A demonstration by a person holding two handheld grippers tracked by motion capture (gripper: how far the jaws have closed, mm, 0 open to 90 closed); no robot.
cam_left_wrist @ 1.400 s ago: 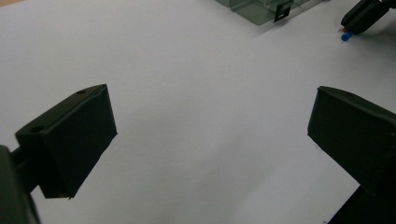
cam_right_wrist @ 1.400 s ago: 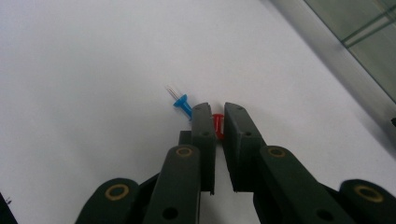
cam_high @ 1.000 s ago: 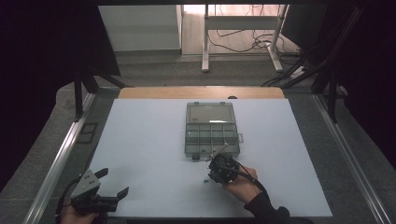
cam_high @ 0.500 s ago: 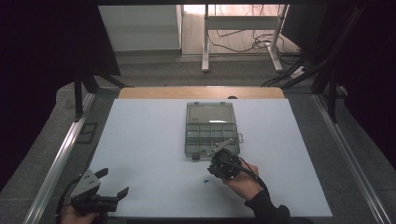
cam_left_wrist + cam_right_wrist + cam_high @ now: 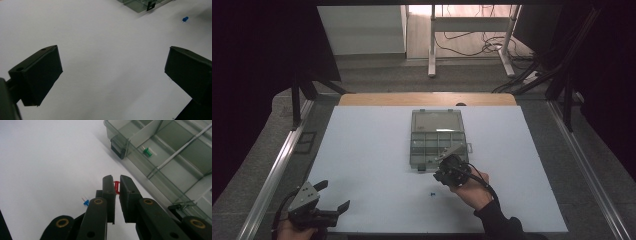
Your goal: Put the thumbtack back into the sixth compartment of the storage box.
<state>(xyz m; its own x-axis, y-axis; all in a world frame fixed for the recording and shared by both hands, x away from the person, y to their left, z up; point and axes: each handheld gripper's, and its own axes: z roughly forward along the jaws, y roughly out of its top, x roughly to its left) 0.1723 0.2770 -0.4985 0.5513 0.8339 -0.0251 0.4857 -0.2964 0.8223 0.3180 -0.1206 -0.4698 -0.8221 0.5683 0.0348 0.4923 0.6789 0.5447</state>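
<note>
Red pushpin, seemingly clamped in right gripper jaws beside organiser box.

You are working in a lab-like recording space: a white-topped table framed by metal rails, dark curtains around, loose black cables across the floor.

1. The box sits on the table, right of centre, its lid lying open on the far side.
2. The right gripper is at the box's near edge, with a pin between its jaws.
3. A second pin lies on the table just nearer than that gripper.
4. A third pin lies in a near compartment.
5. The left gripper is at the near left corner, well apart from the box.
</note>
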